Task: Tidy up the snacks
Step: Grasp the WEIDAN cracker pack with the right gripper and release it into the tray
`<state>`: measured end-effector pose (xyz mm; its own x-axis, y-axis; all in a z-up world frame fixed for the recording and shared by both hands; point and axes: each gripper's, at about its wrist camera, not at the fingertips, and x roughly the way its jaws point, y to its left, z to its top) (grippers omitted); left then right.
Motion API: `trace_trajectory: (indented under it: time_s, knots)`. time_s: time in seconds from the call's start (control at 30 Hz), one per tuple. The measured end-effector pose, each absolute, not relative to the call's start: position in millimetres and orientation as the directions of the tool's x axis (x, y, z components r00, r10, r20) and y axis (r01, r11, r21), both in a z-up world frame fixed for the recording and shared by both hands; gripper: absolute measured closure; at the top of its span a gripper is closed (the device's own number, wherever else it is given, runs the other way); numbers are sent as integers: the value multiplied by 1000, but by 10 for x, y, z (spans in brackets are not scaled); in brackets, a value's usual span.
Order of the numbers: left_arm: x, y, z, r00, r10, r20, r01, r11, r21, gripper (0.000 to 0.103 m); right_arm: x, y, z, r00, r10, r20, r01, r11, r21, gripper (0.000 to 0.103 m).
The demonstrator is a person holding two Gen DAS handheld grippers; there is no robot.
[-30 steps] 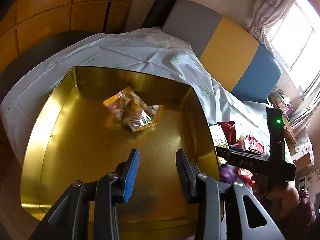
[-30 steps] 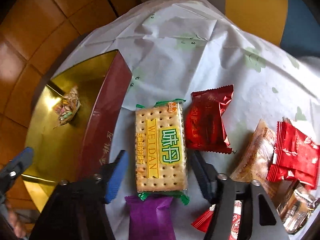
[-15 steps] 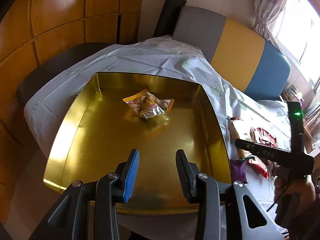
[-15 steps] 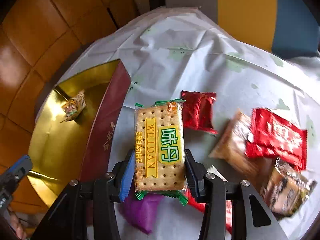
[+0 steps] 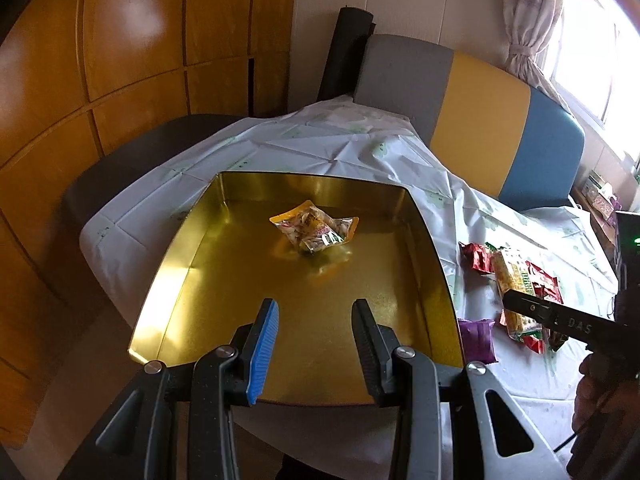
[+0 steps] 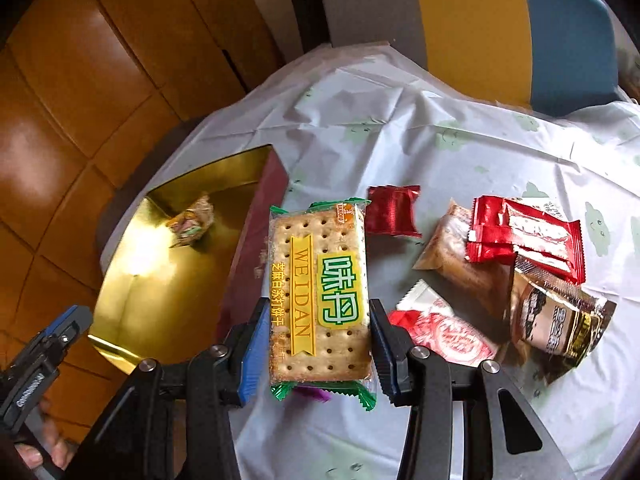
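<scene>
A gold tin box (image 5: 192, 264) stands on the table's left part, with one small clear-and-orange snack bag (image 5: 314, 230) on its floor; the box also shows in the right wrist view (image 6: 132, 280). My left gripper (image 5: 316, 340) is open and empty, held above the box's near edge. My right gripper (image 6: 318, 344) is shut on a Weidan cracker pack (image 6: 320, 288) and holds it above the cloth, just right of the box's red outer wall (image 6: 256, 240). The pack also shows in the left wrist view (image 5: 514, 288).
Loose snacks lie on the white cloth (image 6: 400, 128): a dark red packet (image 6: 394, 216), a red pack (image 6: 528, 236), a brown pack (image 6: 452, 256), a coffee-coloured pack (image 6: 556, 320), a red-white packet (image 6: 444, 332), a purple packet (image 5: 476, 338). A grey-yellow-blue bench back (image 5: 472, 108) stands behind.
My right gripper closed on the cracker pack and lifted it off the cloth. My left gripper pulled back and up from the box, staying open.
</scene>
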<state>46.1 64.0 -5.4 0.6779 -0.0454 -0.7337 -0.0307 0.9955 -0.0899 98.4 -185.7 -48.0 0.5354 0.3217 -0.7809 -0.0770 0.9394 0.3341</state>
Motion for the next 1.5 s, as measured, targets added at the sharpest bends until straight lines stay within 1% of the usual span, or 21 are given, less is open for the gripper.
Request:
trace_trajectory:
  time_s: [0.3,0.47,0.67,0.9,1.07,1.3,1.37,1.5]
  knots:
    - [335,692,-29,687,-33,-726,-37,996,-80,65,829,-1390,-284,525,403,-750,-196,915,354,56]
    - [266,738,7,700,-24,-713,-42,996,-75,65,841,-1025,-243,495,437,-751,-270,899,345,56]
    - [212,823,43,712,-16,-702,-54,996,-77,65,962,-744,-288,470,431,-770,-301,899,319,56]
    - [212,895,17,708,-21,-706,-61,994,-91,65,1162,-526,-424,451,367,-813,-309,919,244,56]
    - [245,931,-19,705,-20,-709,-68,993,-95,65,1269,-453,-530,436,342,-832,-302,927,223,55]
    - [269,934,-51,702,-21,-712,-70,993,-99,65,1317,-390,-631,430,322,-844,-306,931,200,55]
    - [269,930,-65,700,-21,-714,-67,993,-96,65,1337,-383,-656,419,335,-844,-310,926,214,54]
    - [261,905,-71,699,-21,-715,-62,994,-89,65,1330,-409,-647,439,341,-831,-305,927,219,53]
